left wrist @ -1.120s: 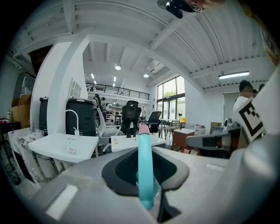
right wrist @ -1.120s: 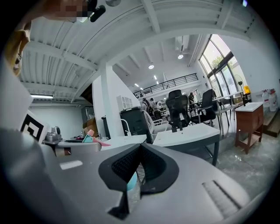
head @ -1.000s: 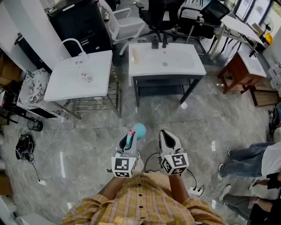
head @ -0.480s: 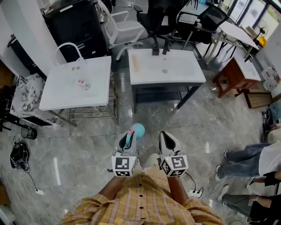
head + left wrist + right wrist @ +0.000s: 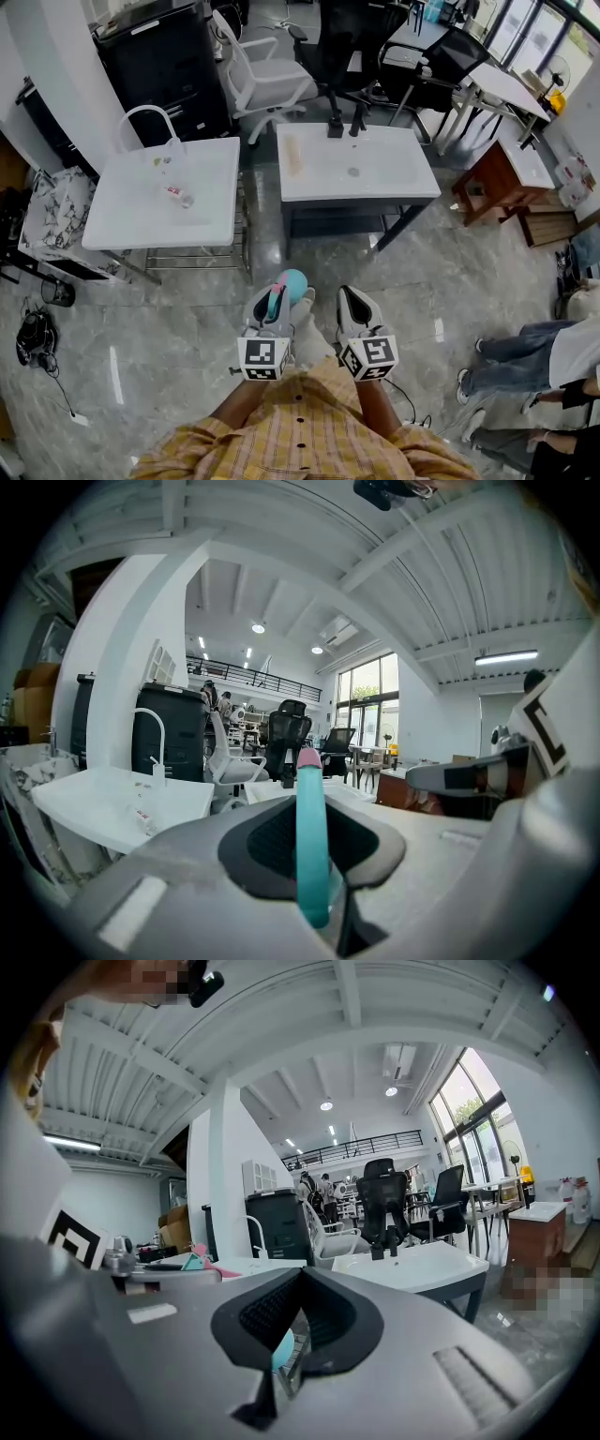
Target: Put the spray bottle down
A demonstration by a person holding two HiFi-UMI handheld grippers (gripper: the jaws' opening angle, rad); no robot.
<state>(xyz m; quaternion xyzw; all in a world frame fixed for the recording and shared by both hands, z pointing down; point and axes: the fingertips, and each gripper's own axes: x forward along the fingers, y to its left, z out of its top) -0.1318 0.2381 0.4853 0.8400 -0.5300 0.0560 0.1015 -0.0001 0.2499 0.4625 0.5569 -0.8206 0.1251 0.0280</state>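
The spray bottle is teal with a pink tip and hangs over the grey floor in the head view. My left gripper is shut on it. In the left gripper view the bottle's teal stem stands upright between the dark pads. My right gripper hovers beside it on the right, its jaws together with nothing held. In the right gripper view the pads meet, and the bottle's teal and pink head shows at the left.
Ahead stands a white table with an arched tap and a small bottle. A white basin stand with black taps is to its right. Office chairs stand behind. A wooden table and a person's legs are at the right.
Both grippers have travelled forward together over the floor toward the two white tables. The left gripper still grips the spray bottle and the right stays shut.
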